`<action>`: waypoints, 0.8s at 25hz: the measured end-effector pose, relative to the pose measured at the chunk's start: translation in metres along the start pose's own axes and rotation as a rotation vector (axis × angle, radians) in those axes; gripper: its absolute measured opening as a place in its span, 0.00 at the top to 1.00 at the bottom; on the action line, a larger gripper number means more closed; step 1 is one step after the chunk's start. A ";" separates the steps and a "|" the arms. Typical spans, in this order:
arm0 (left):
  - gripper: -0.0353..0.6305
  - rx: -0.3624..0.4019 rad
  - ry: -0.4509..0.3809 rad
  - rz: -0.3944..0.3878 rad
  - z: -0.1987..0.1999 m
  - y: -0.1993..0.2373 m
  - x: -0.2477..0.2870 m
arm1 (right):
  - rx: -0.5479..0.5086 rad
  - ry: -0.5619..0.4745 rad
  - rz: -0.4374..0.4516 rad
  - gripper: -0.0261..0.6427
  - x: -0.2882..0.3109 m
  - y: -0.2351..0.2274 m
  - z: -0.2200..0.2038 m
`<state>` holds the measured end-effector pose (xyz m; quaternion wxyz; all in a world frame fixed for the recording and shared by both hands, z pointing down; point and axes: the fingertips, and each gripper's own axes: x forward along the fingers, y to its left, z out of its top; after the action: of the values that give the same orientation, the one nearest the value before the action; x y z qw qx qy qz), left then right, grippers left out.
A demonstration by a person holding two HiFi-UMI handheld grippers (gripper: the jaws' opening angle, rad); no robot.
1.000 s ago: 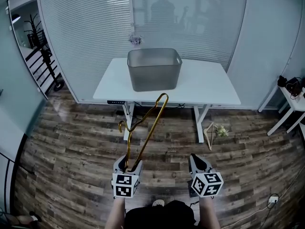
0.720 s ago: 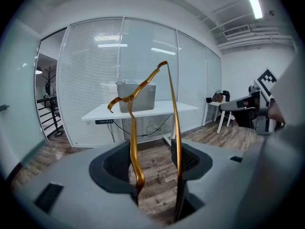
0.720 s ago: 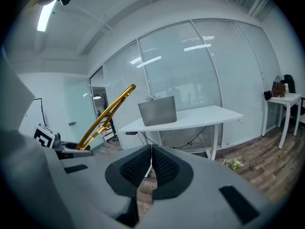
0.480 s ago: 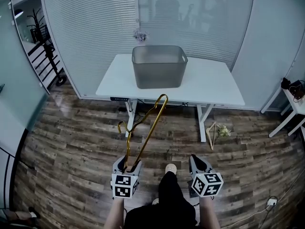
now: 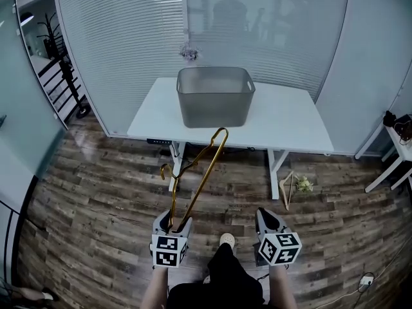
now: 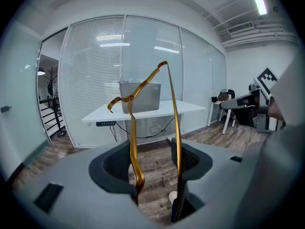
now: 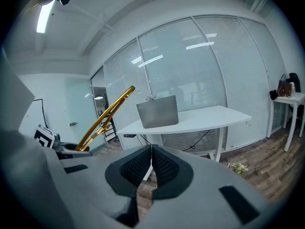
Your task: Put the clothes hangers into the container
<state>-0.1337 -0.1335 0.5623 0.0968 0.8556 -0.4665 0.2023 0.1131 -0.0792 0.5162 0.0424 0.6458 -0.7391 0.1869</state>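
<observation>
A gold clothes hanger (image 5: 206, 166) stands up out of my left gripper (image 5: 175, 224), hook to the left. In the left gripper view its two wires (image 6: 133, 128) lie against the inner sides of the jaws, which are shut on it. My right gripper (image 5: 269, 221) is shut with nothing in it; in the right gripper view its pads (image 7: 151, 163) meet. The grey container (image 5: 214, 98) stands on the white table (image 5: 290, 124) ahead, well beyond both grippers. It also shows in the left gripper view (image 6: 140, 98) and the right gripper view (image 7: 157, 111).
Another hanger (image 5: 286, 188) leans on the wooden floor by the table's right leg. A coat rack (image 5: 61, 76) stands at the far left and a small white table (image 5: 399, 134) at the right. Glass walls with blinds run behind the table. The person's leg (image 5: 219, 282) shows between the grippers.
The table and container have come a little nearer and shifted in the view as the person steps forward. Both grippers keep their place in the view, and the hanger stays held.
</observation>
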 end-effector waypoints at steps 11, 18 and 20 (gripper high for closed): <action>0.55 0.003 -0.010 0.040 0.048 0.019 0.077 | -0.001 -0.020 0.049 0.92 0.080 -0.042 0.054; 0.55 -0.001 -0.020 0.070 0.078 0.028 0.117 | 0.016 -0.020 0.079 0.92 0.122 -0.063 0.079; 0.55 -0.002 -0.022 0.073 0.086 0.029 0.128 | 0.014 -0.018 0.084 0.92 0.133 -0.069 0.085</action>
<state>-0.0745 -0.2772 0.5398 0.0849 0.8401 -0.4987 0.1957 0.1741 -0.2385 0.4929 0.0235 0.6163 -0.7644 0.1880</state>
